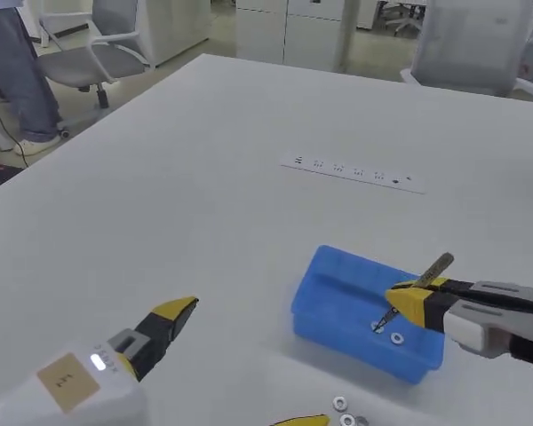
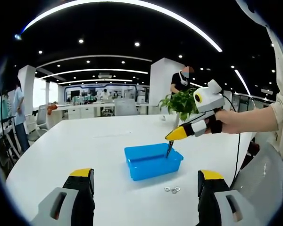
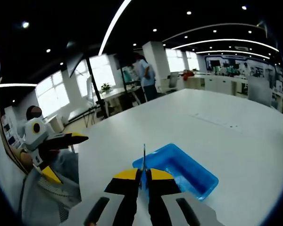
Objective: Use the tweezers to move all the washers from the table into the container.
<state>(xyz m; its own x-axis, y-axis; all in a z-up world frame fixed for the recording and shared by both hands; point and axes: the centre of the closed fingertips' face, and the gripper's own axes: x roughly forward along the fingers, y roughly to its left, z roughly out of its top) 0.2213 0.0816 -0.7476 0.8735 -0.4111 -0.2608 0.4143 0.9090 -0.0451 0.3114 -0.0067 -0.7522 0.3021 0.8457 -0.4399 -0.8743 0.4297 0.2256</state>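
A blue container sits on the white table. My right gripper reaches in from the right, shut on metal tweezers whose tip points down inside the container. One washer lies on the container floor beside the tip. Three washers lie on the table in front of the container. My left gripper stands open at the lower left, nothing between its jaws. The left gripper view shows the container, washers and tweezers. The right gripper view shows the tweezers over the container.
A flush power strip lies in the table beyond the container. Office chairs and a standing person are past the far left edge. A potted plant stands behind the right gripper.
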